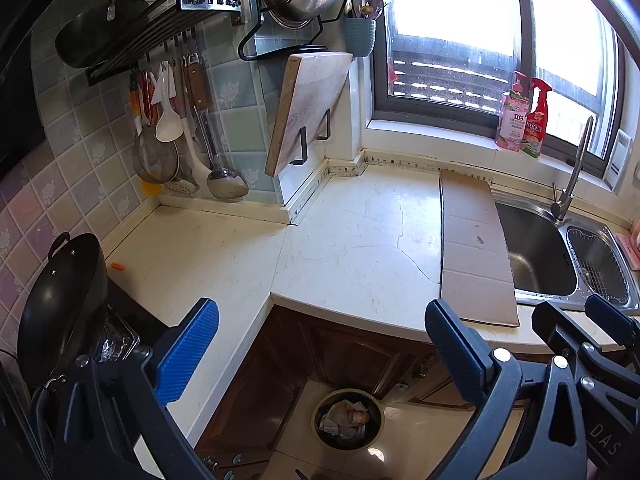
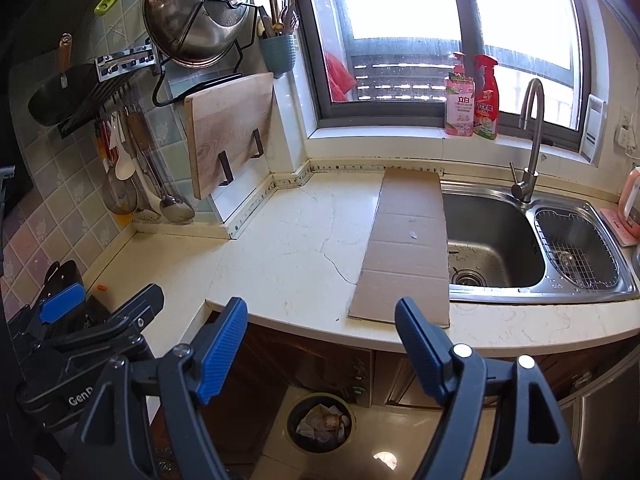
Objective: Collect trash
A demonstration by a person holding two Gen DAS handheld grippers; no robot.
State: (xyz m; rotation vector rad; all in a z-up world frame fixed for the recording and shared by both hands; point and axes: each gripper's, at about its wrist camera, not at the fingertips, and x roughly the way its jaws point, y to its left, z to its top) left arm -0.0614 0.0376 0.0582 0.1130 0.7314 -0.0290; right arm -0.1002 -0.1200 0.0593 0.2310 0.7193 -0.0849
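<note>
A round bin (image 1: 348, 418) (image 2: 320, 422) stands on the floor below the counter edge, holding crumpled paper and wrappers. My left gripper (image 1: 320, 344) hangs open above it with nothing between its blue pads (image 1: 188, 354). My right gripper (image 2: 322, 344) is beside it, also open and empty, and appears at the right edge of the left wrist view (image 1: 580, 314). A flat cardboard sheet (image 1: 476, 248) (image 2: 408, 240) lies on the counter, partly over the sink, with a small scrap (image 2: 413, 235) on it. A tiny orange bit (image 1: 118, 267) (image 2: 102, 288) lies on the counter's left part.
A steel double sink (image 2: 496, 248) with a tap (image 2: 528, 140) is at the right. A black wok (image 1: 60, 304) stands at the left on the stove. A cutting board (image 2: 228, 136), hanging utensils (image 1: 188, 140) and two spray bottles (image 2: 472, 96) line the back.
</note>
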